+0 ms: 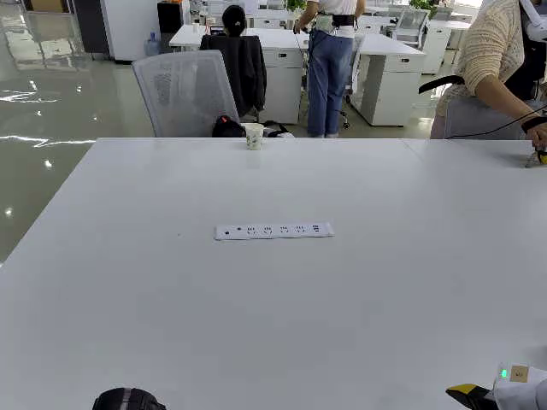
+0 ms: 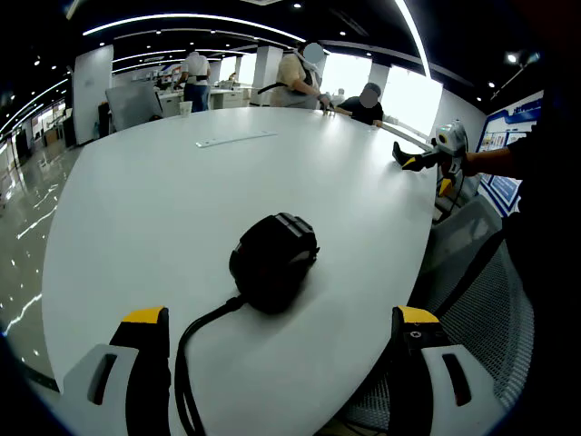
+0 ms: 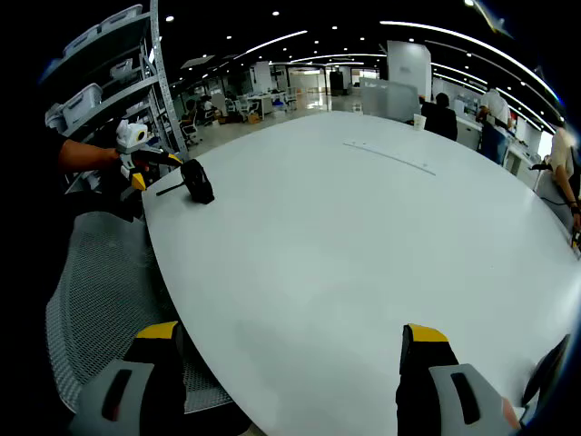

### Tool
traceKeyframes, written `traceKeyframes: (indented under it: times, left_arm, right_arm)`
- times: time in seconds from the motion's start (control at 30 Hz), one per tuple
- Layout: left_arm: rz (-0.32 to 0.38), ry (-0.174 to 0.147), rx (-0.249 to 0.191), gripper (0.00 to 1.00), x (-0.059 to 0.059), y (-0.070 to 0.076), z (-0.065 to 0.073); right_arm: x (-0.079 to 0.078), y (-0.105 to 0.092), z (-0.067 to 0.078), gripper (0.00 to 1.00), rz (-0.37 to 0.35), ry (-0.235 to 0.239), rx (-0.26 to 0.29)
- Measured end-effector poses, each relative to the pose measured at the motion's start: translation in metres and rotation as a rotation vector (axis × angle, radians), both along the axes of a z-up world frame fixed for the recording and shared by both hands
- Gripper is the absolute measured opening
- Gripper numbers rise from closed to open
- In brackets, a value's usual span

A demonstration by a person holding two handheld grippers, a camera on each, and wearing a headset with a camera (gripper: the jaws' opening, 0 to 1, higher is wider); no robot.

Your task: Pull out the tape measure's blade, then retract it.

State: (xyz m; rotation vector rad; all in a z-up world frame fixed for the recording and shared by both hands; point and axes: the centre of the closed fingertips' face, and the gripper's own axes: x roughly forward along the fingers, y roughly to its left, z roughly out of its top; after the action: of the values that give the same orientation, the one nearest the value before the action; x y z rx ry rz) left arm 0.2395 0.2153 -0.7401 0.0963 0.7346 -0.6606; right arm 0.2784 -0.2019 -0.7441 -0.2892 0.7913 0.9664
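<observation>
The black tape measure (image 2: 272,259) lies on the white table (image 2: 182,200) near its front edge, a black cord looping from it toward the camera. My left gripper (image 2: 280,320) is open, its yellow-tipped jaws wide apart just short of the case and touching nothing. The tape measure's top (image 1: 128,399) peeks in at the bottom left of the head view. My right gripper (image 3: 290,333) is open with only bare table between its jaws; its yellow tip (image 1: 470,393) sits at the bottom right of the head view. From there the tape measure (image 3: 197,182) lies far to the left.
A white power strip (image 1: 273,231) lies mid-table. A paper cup (image 1: 254,135) stands at the far edge, with a grey mesh chair (image 1: 184,92) behind it. A person in a knit sweater (image 1: 491,51) leans on the far right corner. Desks and other people fill the room beyond.
</observation>
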Motion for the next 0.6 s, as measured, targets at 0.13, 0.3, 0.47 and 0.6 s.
traceKeyframes:
  times: [0.13,0.3,0.47,0.6]
  left_arm:
    - [0.006,0.002,0.0,0.99,0.0,0.0002,-0.0005]
    - [-0.005,0.002,-0.001,0.99,-0.0007,-0.0029,0.0008]
    - [-0.003,0.008,0.002,0.99,-0.0028,-0.0022,-0.0003]
    - [-0.004,0.011,0.005,0.99,-0.0042,-0.0014,-0.0009]
  right_arm:
    - [0.0007,0.0007,-0.0005,0.99,0.004,0.0,0.002]
    - [-0.001,-0.0013,-0.0056,0.99,0.008,0.014,-0.007]
    - [-0.0023,-0.0007,-0.0061,0.99,0.013,0.016,-0.008]
    - [-0.001,-0.0001,-0.0076,0.99,0.019,0.015,-0.008]
